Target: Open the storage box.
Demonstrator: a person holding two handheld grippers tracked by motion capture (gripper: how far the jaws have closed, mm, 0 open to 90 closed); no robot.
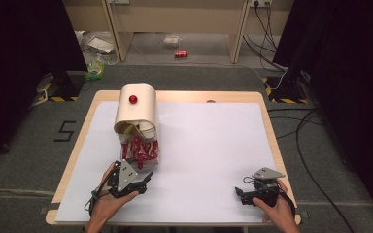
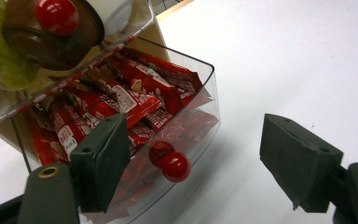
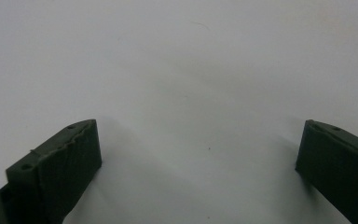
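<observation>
A light wooden table (image 1: 90, 110) was covered by a white sheet (image 1: 209, 145). A cream-topped clear plastic dispenser of red packets (image 1: 137, 126) was stood on the sheet's left part.

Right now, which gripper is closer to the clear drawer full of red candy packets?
Left. The left gripper sits right at the front of the clear drawer, fingers open. The right gripper rests far off across the white mat.
</observation>
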